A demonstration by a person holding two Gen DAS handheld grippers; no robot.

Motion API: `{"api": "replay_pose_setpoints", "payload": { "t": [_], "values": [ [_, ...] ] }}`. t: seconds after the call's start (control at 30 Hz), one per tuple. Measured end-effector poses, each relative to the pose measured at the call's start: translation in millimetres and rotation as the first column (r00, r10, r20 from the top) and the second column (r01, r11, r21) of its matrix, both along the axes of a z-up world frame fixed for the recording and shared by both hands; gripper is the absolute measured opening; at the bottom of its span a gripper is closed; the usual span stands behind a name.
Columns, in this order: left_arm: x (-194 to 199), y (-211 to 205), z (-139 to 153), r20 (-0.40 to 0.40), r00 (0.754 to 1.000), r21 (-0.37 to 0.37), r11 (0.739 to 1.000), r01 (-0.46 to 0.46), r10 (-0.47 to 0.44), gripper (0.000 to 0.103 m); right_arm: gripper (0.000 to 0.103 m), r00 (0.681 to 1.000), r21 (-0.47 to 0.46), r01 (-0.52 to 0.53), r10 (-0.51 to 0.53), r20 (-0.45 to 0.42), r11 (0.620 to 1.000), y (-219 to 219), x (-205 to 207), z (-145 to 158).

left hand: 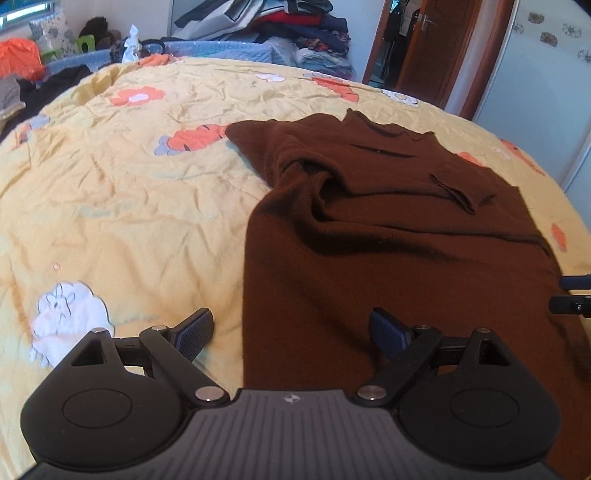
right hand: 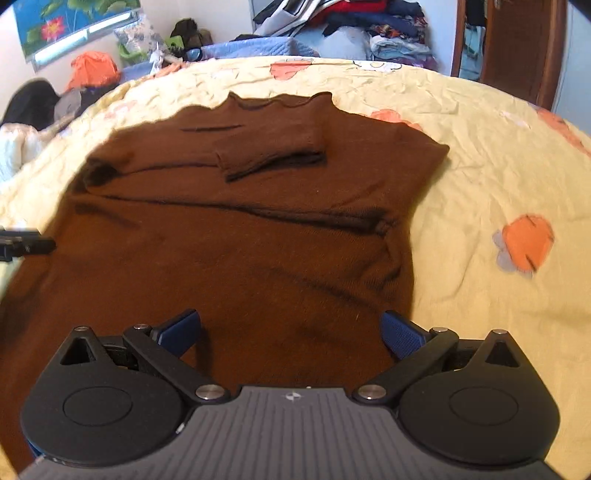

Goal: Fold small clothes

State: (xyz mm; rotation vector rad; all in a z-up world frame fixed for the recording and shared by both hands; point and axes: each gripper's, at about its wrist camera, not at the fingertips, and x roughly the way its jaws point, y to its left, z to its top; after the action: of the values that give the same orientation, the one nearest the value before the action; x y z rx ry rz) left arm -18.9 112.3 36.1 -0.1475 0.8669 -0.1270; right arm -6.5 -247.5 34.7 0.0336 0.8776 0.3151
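Observation:
A brown knit sweater (left hand: 388,229) lies spread on the yellow flowered bedspread (left hand: 129,192), collar at the far end, both sleeves folded across the chest. My left gripper (left hand: 291,332) hovers open over the sweater's near left edge, one pad above the bedspread, the other above the knit. In the right wrist view the same sweater (right hand: 229,236) fills the middle, a folded sleeve cuff (right hand: 269,155) lying on its chest. My right gripper (right hand: 291,332) stands open over the sweater's near right part, nothing between its pads. Each gripper's tip shows at the other view's edge.
Piles of folded clothes (left hand: 295,29) stack up beyond the bed's far side. An orange item (right hand: 94,68) and dark garments (left hand: 55,85) lie at the far left. A wooden door (left hand: 432,44) stands at the back right. Bare bedspread (right hand: 498,166) stretches right of the sweater.

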Motion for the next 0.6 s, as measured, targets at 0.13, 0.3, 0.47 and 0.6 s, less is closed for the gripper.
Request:
{"api": "replay_pose_setpoints", "payload": {
  "t": [0.13,0.3,0.47,0.6],
  "values": [
    [-15.6,10.5,1.8,-0.039,0.999,-0.119,0.993,0.021,-0.026,0.092,0.103,1.000,0.060,0.031,-0.031,0.000,0.998,-14.2,-17.0,10.1],
    [-32.6,25.6,1.7,-0.059,0.998,-0.237,0.972,0.012,-0.027,0.092,0.103,0.995,0.194,0.095,-0.088,-0.047,0.976,-39.0,-34.8,17.2],
    [-38.3,31.9,1.8,-0.077,0.997,-0.289,0.957,-0.007,-0.016,0.093,0.103,0.987,0.204,0.150,-0.133,-0.095,0.967,-46.7,-45.6,12.9],
    [-40.8,31.7,2.0,-0.095,0.995,-0.316,0.949,-0.004,-0.027,0.097,0.103,0.989,0.210,0.131,-0.112,-0.098,0.969,-42.8,-54.2,13.8]
  ]
}}
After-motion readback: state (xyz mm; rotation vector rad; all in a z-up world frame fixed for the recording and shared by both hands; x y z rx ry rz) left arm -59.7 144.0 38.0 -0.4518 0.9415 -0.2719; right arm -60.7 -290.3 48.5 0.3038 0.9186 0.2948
